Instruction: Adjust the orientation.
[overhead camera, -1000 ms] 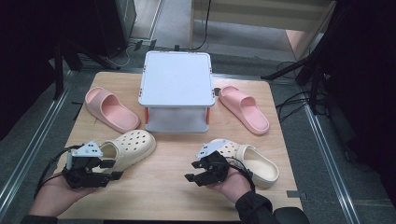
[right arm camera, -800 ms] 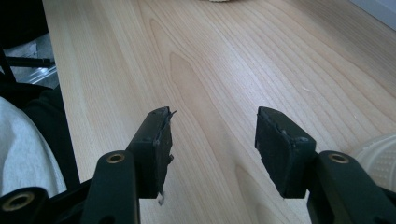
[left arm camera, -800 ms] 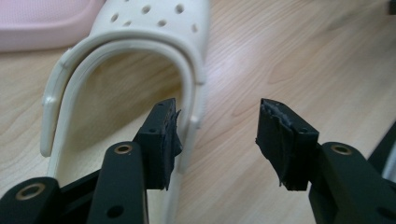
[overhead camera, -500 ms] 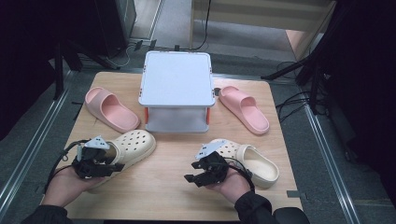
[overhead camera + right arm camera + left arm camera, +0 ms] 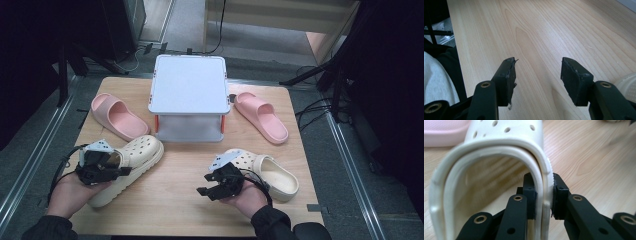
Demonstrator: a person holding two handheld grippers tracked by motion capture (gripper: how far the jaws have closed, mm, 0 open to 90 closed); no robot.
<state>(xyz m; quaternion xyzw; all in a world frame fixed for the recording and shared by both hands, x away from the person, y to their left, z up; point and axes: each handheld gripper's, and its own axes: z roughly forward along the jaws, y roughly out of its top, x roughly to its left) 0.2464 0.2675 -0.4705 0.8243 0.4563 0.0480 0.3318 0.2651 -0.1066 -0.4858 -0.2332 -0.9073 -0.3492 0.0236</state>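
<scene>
Left gripper (image 5: pixel 543 195) pinches the heel-side wall of the left cream clog (image 5: pixel 131 162), lower left of the high view, one jaw inside and one outside. Right gripper (image 5: pixel 537 75) is spread wide and empty over bare wooden table (image 5: pixel 175 200), with the right cream clog (image 5: pixel 267 172) just beside it, lower right. Risk, as I judge it: the soft wall is thin and could flex and slip out when lifted. The left gripper view shows the pinch itself; the high view adds two pink slides (image 5: pixel 117 116) flanking a white lidded box (image 5: pixel 187 85).
</scene>
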